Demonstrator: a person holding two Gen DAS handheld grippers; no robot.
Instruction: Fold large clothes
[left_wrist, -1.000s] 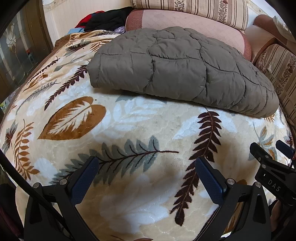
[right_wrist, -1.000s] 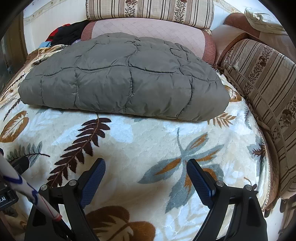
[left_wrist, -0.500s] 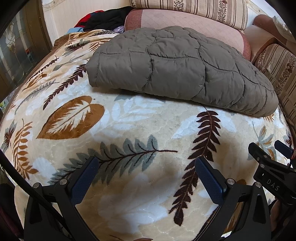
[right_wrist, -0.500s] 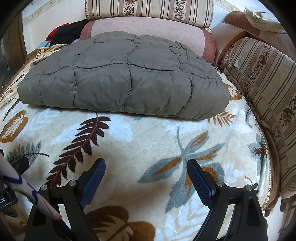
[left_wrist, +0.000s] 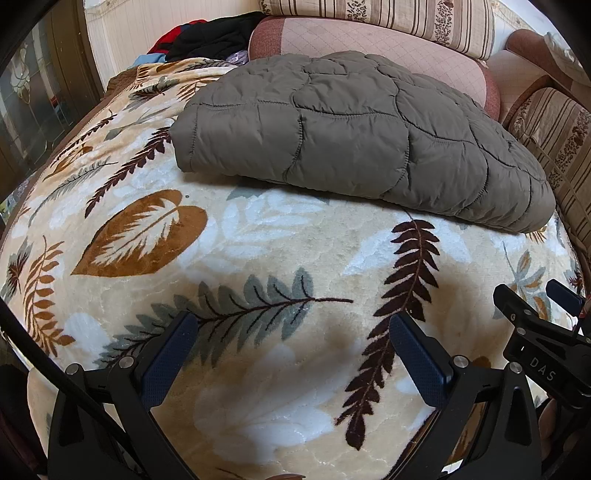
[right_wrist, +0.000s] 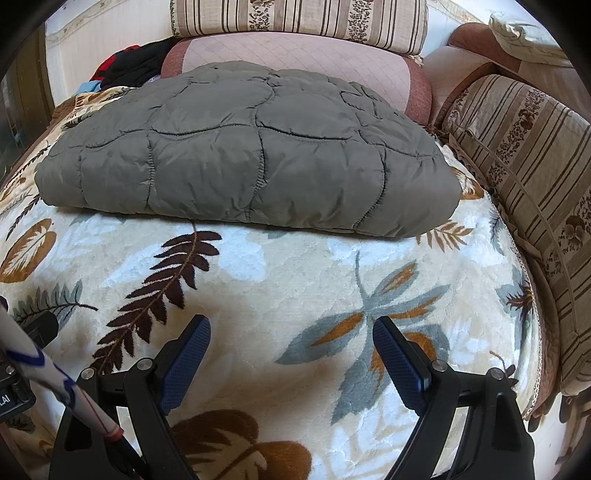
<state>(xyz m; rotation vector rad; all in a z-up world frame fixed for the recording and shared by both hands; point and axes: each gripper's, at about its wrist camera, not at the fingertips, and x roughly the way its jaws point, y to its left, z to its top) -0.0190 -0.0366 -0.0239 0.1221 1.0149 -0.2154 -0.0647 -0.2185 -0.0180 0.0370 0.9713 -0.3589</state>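
A grey-olive quilted jacket (left_wrist: 351, 140) lies folded into a flat rectangle on the leaf-patterned blanket (left_wrist: 258, 240), at the far side; it also shows in the right wrist view (right_wrist: 251, 162). My left gripper (left_wrist: 291, 332) is open and empty, hovering over the blanket well short of the jacket. My right gripper (right_wrist: 291, 336) is open and empty too, over the blanket (right_wrist: 295, 266) in front of the jacket's near edge. The right gripper's body shows at the right edge of the left wrist view (left_wrist: 535, 332).
Striped cushions (right_wrist: 517, 166) line the right side and a pink cushion (right_wrist: 295, 51) lies behind the jacket. A heap of dark, red and blue clothes (left_wrist: 207, 37) sits at the far left corner. A glass-fronted cabinet (left_wrist: 33, 103) stands at the left.
Both views have drifted very slightly; the jacket sits a touch higher in the frames. Both grippers stay open and nothing was picked up or moved.
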